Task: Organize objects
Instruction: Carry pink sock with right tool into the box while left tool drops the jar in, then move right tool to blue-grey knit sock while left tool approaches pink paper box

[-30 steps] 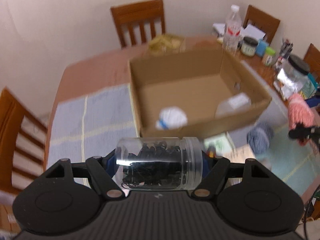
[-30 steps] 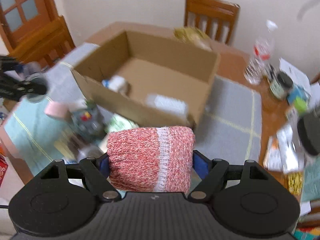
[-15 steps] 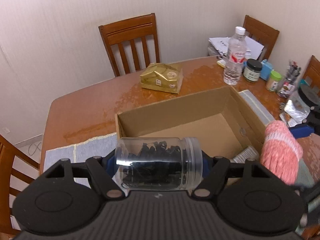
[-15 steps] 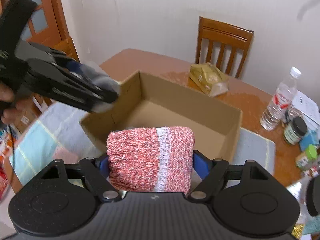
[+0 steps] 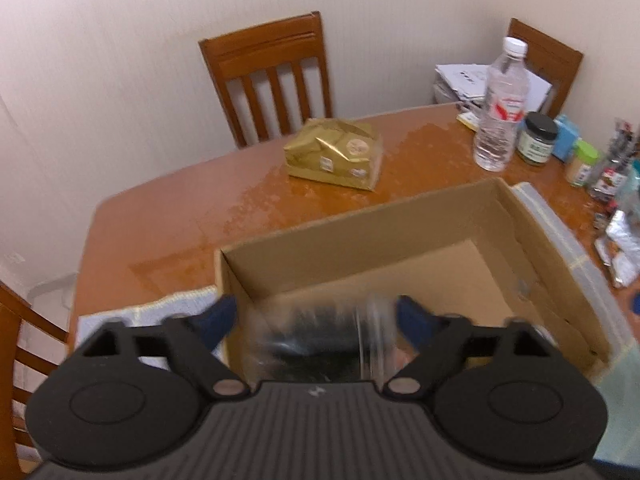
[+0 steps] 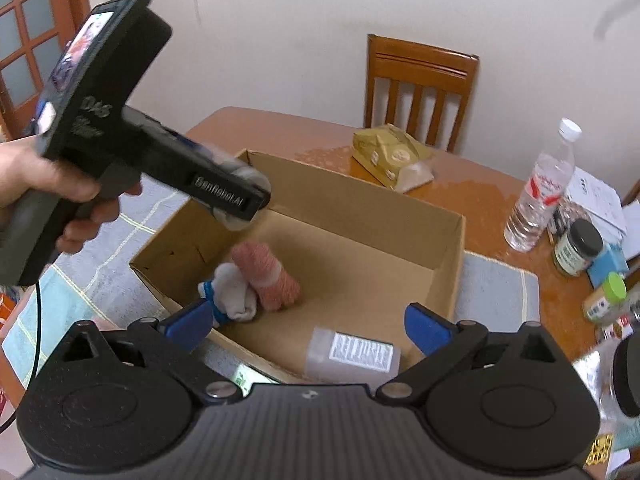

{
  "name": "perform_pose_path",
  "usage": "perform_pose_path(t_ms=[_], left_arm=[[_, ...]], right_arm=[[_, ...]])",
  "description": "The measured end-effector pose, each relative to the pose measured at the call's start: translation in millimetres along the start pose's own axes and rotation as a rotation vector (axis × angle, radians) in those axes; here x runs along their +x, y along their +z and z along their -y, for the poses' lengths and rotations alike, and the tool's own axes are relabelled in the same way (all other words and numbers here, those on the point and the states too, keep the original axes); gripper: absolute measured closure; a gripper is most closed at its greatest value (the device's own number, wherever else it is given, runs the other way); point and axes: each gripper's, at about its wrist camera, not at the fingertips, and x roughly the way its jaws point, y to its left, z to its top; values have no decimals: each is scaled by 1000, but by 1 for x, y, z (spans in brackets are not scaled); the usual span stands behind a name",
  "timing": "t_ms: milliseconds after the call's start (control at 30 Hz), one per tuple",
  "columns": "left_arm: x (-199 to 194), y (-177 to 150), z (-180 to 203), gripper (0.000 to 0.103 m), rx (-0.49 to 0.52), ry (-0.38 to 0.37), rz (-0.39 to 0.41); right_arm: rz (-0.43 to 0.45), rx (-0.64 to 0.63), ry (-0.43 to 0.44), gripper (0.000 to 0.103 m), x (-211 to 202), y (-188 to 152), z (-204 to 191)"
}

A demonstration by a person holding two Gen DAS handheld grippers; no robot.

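Note:
An open cardboard box (image 5: 556,264) (image 6: 456,248) stands on the table. My left gripper (image 5: 316,318) is open above the box's near left corner. A clear jar of black items (image 5: 324,344) shows blurred between its fingers, dropping free. In the right wrist view the left gripper (image 6: 240,196) hangs over the box's left wall with the blurred jar at its tips. My right gripper (image 6: 308,322) is open and empty above the box's near wall. The pink knitted roll (image 6: 266,276) lies inside the box next to a white and blue sock bundle (image 6: 230,292) and a frosted bottle (image 6: 352,354).
A gold packet (image 5: 334,154) lies beyond the box. A water bottle (image 5: 500,108), jars (image 5: 536,138) and small clutter stand at the table's right. Wooden chairs (image 5: 272,80) stand round the table. A grey placemat (image 6: 496,296) lies under the box.
My right gripper opened and the pink roll dropped into the box. My left gripper opened and the jar is slipping out, blurred. Both grippers moved over the box.

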Motion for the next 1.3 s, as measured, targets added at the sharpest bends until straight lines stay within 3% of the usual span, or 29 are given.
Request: perform_pose_path(t_ms=[67,267,667,1000,1100,1300], left_arm=[[3,3,0,5,7,31,8],[1,5,-2,5,-10,16,1],[-45,-12,-14,1,-51,10,58],[-81,-74,-15,1,-108,75,83],[-90,-100,-14,1,-126,101,86],[-92,-151,-7,1,-183,161,52]], right_arm=[[-1,8,-10,0,-2,-3,3],[8,40,-32,0,-8,-9,13],[6,61,-104,0,-21,-32,22],[13,80,-181,0,-18,-93,16],[22,83,-166,0,-18,-115,13],[-40,194,-147,0,-3,-154,17]])
